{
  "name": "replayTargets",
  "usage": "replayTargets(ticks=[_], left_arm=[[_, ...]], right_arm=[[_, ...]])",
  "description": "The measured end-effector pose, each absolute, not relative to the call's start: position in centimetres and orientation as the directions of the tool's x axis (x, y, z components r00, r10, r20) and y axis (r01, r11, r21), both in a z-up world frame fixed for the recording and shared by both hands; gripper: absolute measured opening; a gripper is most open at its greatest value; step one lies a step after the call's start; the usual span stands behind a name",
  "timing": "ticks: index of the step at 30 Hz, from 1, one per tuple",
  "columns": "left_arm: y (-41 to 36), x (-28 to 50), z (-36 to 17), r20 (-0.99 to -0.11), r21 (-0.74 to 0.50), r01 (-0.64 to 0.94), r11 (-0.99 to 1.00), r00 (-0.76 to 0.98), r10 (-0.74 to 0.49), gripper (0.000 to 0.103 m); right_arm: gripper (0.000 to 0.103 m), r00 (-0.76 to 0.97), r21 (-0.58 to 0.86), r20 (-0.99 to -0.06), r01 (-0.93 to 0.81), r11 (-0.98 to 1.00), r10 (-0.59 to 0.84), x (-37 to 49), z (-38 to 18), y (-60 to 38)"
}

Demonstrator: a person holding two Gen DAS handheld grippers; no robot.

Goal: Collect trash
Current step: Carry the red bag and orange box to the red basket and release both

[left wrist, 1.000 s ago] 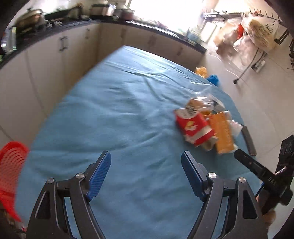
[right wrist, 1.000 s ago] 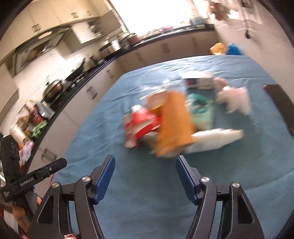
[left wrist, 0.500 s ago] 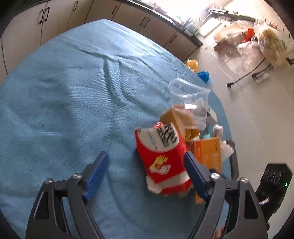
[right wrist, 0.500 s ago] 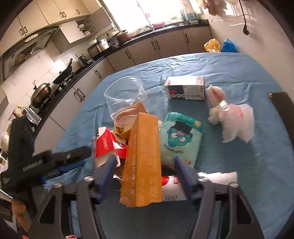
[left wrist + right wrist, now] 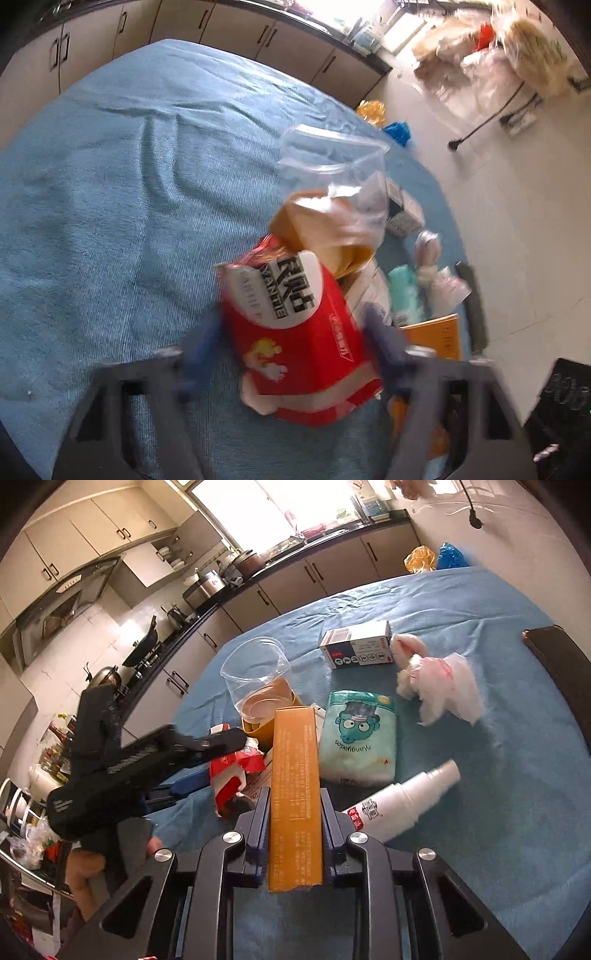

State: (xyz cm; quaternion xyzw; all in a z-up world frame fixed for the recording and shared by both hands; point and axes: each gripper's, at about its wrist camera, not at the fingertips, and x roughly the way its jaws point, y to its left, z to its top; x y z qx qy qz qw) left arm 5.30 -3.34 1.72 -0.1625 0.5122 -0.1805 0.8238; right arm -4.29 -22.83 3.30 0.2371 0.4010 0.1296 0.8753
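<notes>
A heap of trash lies on the blue tablecloth (image 5: 498,830). My right gripper (image 5: 294,805) is shut on a long orange box (image 5: 295,775), which sticks out forward between its pads. In the left wrist view a red snack bag (image 5: 295,332) lies between the blurred jaws of my left gripper (image 5: 291,343). Those jaws are closing and stand at the bag's two sides. The right wrist view shows the left gripper (image 5: 207,760) reaching in from the left, one finger above the red snack bag (image 5: 236,771) and one below.
Around them lie a clear plastic cup (image 5: 255,672) on a yellow roll, a white carton (image 5: 354,644), a teal tissue pack (image 5: 358,738), a crumpled white bag (image 5: 439,683) and a white spray bottle (image 5: 402,801). A dark chair back (image 5: 557,664) stands at the right edge.
My left gripper has come forward over the cloth to the red bag and its jaws have narrowed around it. My right gripper has closed on the orange box.
</notes>
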Motion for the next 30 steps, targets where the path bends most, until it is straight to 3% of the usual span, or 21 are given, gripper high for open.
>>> replayTargets(ticks=[5, 18, 30], left_arm=[[-2.7, 4.0, 2.6, -0.764, -0.471, 0.13, 0.872, 0.434, -0.478, 0.049], [3.7, -2.4, 7.5, -0.668, -0.517, 0.148, 0.843, 0.546, -0.506, 0.049], [12.9, -9.0, 9.2, -0.665, -0.448, 0.037, 0.893, 0.654, -0.361, 0.05]], right_arm=[[0.025, 0.66, 0.507, -0.633, -0.041, 0.861, 0.404, -5.8, 3.9, -22.8], [0.025, 0.684, 0.496, -0.6, -0.088, 0.864, 0.415, -8.3, 6.2, -20.9], [0.025, 0.645, 0.489, -0.607, -0.158, 0.858, 0.464, -8.8, 6.5, -16.1]])
